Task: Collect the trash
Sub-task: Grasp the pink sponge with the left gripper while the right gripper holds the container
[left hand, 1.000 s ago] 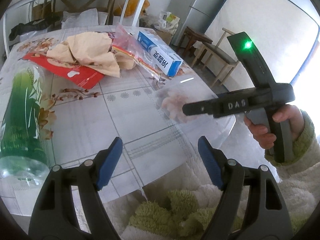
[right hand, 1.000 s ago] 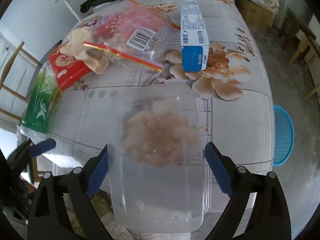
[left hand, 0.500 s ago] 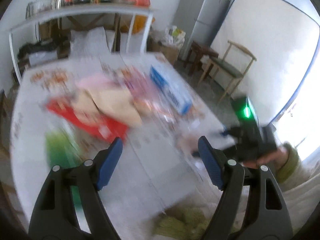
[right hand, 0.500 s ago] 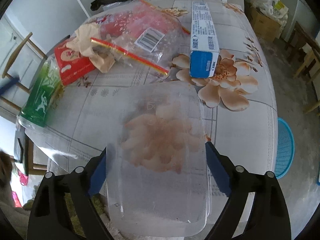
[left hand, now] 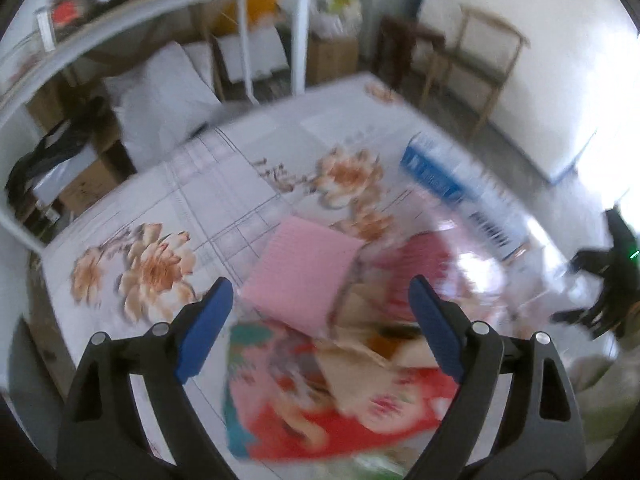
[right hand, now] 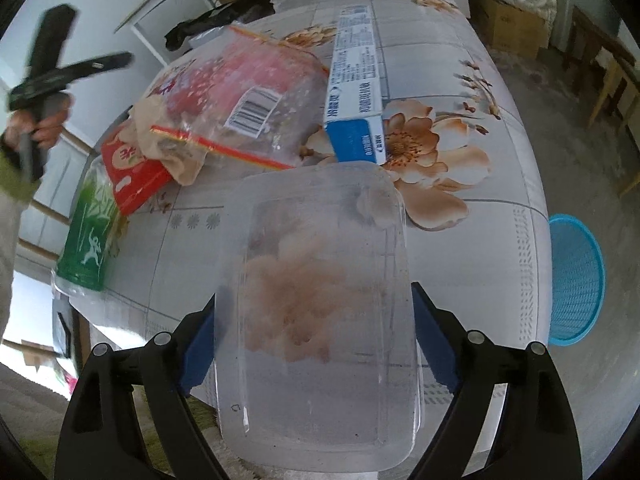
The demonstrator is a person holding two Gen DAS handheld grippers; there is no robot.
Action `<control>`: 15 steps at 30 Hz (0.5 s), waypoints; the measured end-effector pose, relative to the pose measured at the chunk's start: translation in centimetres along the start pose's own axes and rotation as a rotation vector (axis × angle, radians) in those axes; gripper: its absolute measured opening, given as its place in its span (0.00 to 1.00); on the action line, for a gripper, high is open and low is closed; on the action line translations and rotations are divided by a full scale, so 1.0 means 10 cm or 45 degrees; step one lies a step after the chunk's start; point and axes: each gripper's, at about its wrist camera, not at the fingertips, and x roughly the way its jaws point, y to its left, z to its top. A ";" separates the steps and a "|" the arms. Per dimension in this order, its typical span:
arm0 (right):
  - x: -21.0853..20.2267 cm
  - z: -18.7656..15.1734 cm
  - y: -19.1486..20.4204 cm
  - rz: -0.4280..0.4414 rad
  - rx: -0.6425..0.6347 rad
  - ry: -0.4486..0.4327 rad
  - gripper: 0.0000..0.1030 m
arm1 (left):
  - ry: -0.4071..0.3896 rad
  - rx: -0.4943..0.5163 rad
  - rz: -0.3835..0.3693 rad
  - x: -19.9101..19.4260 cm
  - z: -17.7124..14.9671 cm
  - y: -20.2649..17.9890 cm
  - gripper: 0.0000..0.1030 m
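On the flowered tabletop, nothing collected yet: clear plastic tray between my right gripper jaws, which have just been closing, contact uncertain; left gripper, just opening wide, empty above red packet; blue basket waits on the floor.

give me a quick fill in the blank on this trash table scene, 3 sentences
The clear plastic tray sits between the fingers of the ____ gripper.
The basket on the floor is ____ in colour.
The label on the bottle lying at the table edge is ____.

Missing words: right; blue; green
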 end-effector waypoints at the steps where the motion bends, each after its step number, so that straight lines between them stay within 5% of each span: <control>1: 0.00 0.00 0.00 0.004 0.008 0.004 0.81 | 0.045 0.027 -0.014 0.15 0.07 0.07 0.83; 7: 0.03 0.04 0.04 -0.003 -0.001 0.028 0.81 | 0.247 0.130 -0.043 0.89 0.19 0.12 0.83; 15: 0.02 0.08 -0.01 0.019 0.031 0.027 0.81 | 0.350 0.128 -0.063 1.31 0.24 0.11 0.83</control>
